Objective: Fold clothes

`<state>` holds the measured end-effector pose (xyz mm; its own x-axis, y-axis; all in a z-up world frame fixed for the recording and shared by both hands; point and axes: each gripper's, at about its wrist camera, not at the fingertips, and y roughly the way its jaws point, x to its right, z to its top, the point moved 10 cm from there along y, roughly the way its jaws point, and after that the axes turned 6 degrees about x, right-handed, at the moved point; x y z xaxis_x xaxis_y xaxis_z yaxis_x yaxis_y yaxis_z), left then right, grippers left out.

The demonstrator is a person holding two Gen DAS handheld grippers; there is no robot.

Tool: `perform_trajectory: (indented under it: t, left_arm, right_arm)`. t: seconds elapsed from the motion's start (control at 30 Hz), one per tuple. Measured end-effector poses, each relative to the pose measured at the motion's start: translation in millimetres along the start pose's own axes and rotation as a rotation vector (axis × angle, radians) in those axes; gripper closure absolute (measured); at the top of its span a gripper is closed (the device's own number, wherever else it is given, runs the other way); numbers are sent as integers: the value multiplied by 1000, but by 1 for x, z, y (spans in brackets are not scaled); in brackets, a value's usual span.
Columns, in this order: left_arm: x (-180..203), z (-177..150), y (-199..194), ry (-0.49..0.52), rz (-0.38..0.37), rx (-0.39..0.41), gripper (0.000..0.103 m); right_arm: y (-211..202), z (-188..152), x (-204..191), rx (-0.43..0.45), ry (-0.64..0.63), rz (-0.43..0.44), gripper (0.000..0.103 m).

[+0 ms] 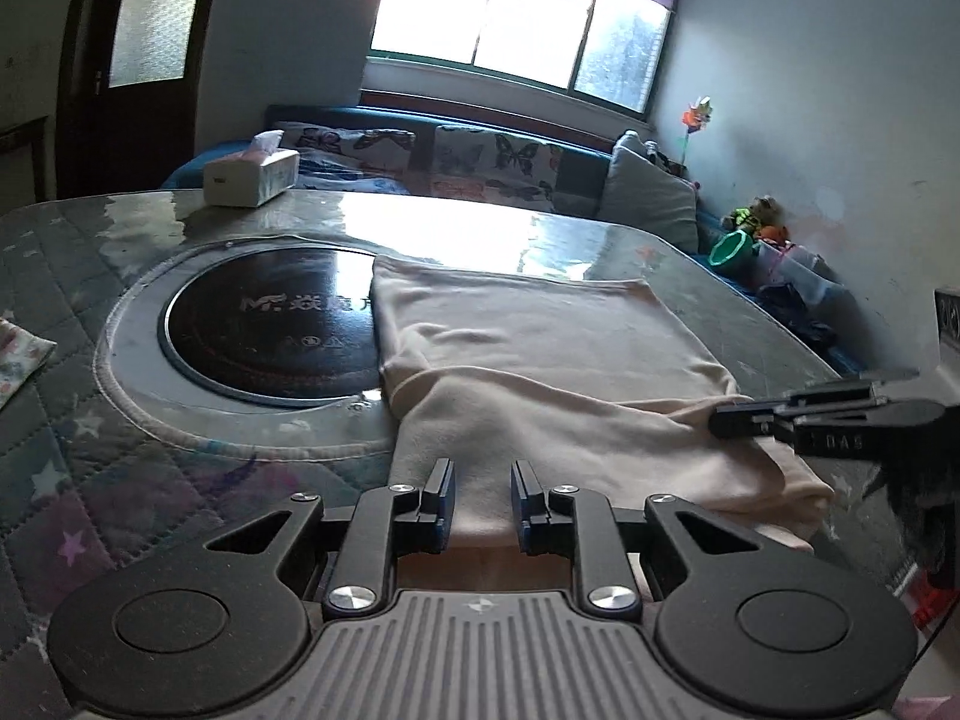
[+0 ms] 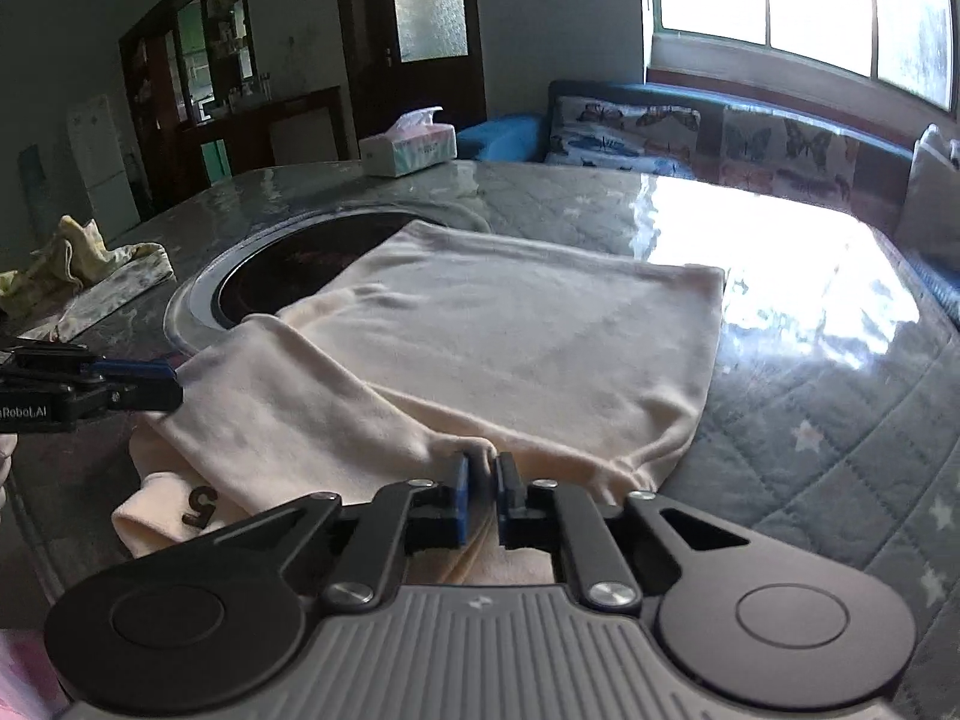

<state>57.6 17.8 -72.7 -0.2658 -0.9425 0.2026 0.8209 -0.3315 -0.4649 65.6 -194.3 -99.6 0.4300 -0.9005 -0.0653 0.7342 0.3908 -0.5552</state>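
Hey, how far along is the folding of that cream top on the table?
One fold looks made: a flap of the cream top lies over its body. In hand: the right gripper pinches a bunch of its near edge, and the left gripper looks open over the cloth. Left: finishing the fold; a crumpled yellow cloth waits.

Soft matt cream cloth garment point(image 2: 510, 348) lies on a table point(image 2: 840, 360) covered in quilted fabric under a glossy clear sheet that glares near the far edge. A glossy black glass cooktop point(image 1: 270, 330) sits in a smooth grey ring. Matt black plastic gripper point(image 2: 481, 474) with shiny metal screws. Paper tissue box point(image 1: 251, 177) at the far corner
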Motion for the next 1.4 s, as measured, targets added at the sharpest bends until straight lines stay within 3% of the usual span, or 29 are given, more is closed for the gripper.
perform_trajectory:
  t: [0.2,0.4,0.6,0.73,0.87,1.17,1.3,1.4]
  left_arm:
    - [18,-1,-14,73,-88,23,77]
    - [43,-12,-17,122,-168,12,75]
    - [41,-17,-10,77,-163,5,64]
    - [29,-18,-11,58,-132,5,63]
    - [10,-24,-13,22,-84,-15,63]
    - [-7,-29,-22,16,-45,-33,63]
    - [-12,-33,-27,39,-45,-70,63]
    - [-18,-26,-38,64,-41,-72,63]
  right_arm:
    - [-30,38,-6,78,-65,-20,97]
    - [-39,97,-26,134,-176,33,97]
    - [-51,147,-66,209,-321,59,97]
    - [-59,155,-75,221,-353,53,97]
    - [-50,135,-56,170,-293,12,97]
    - [-9,31,9,-34,-54,-69,97]
    - [-1,7,24,-57,8,-80,95]
    - [-5,9,24,-43,-5,-81,90]
